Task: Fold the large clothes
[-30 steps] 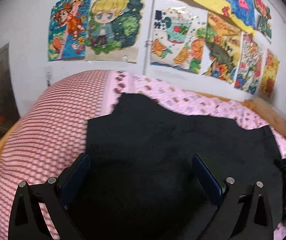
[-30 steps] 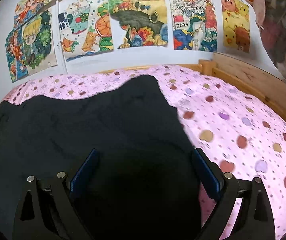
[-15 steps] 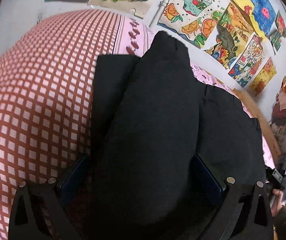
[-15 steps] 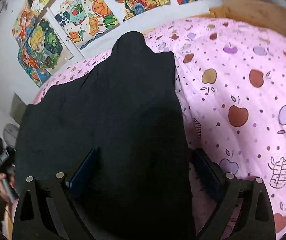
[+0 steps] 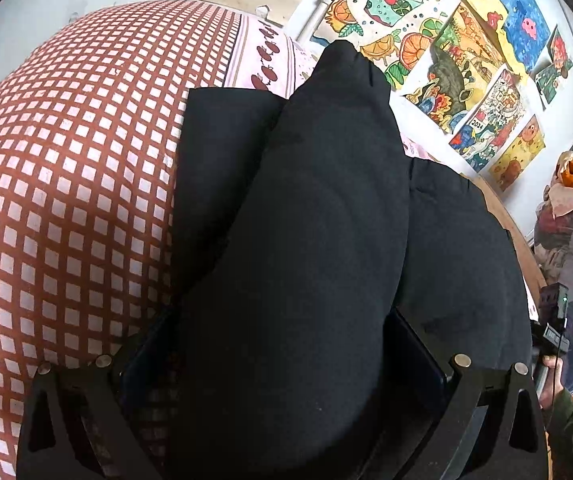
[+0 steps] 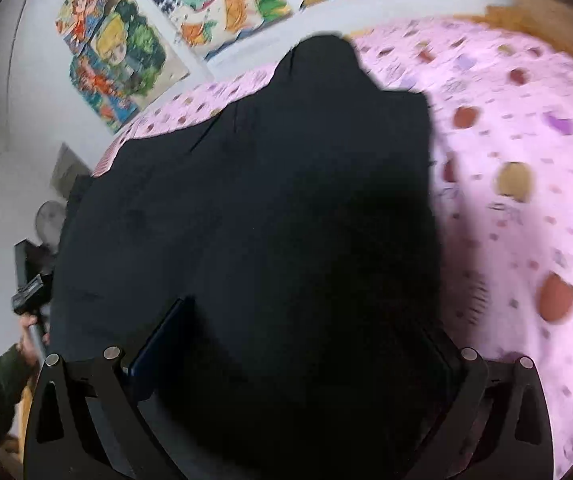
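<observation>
Left wrist view, bedding: a red-and-white checked cover fills the left; a pink strip printed with small fruit borders it.
Left wrist view, garment: the black garment lies on the bed, a raised fold of it running up between the fingers toward the wall drawings.
Left gripper: jaws spread wide with the black fold between them; whether the pads press the cloth cannot be told.
Left wrist view, far right: a hand in a dark green sleeve holds the other tool near a wooden bed frame.
Right wrist view, far left: the other tool and its holding hand sit at the garment's left edge.
Right gripper: jaws at their widest, having just been opening, with a ridge of black cloth between them; the view is motion-blurred.
Right wrist view, right: pink sheet with apple print, bare beside the garment.
Stage (judged): both tools are setting down or about to take a fold.
Risk (judged): thick cloth may cling to a pad and drag as a tool withdraws, undoing the fold.
Risk (judged): uneven handling on the two sides could skew the edges.
</observation>
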Tool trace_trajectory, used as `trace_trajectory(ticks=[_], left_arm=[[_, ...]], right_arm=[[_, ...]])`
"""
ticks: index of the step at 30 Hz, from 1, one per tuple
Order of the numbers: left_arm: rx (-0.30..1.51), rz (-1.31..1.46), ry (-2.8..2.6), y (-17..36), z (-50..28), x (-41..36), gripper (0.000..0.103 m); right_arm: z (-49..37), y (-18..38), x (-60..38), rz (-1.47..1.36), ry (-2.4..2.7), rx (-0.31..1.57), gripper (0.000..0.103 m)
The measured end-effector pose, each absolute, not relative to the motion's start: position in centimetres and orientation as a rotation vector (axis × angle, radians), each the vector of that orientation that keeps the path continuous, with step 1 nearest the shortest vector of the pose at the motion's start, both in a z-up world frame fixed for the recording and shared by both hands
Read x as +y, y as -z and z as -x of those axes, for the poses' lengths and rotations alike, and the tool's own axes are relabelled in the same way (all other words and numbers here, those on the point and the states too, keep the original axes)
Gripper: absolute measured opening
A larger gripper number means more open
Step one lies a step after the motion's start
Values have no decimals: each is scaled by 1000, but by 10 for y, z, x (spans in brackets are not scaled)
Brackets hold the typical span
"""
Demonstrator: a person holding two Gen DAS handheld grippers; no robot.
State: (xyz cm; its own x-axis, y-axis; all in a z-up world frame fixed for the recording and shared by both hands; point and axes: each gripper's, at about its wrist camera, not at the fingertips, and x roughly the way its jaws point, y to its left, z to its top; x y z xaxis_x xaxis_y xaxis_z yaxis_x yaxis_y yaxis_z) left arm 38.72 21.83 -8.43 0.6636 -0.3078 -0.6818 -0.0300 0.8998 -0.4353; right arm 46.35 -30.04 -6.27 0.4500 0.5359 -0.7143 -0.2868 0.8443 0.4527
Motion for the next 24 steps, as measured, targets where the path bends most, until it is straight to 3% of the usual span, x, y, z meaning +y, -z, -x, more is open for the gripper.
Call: trace_trajectory(ticks=[24], left_arm=[[895,477,237,87,-395,218,103]], right_arm=[[-454,76,-303,-341,-482,949,102]])
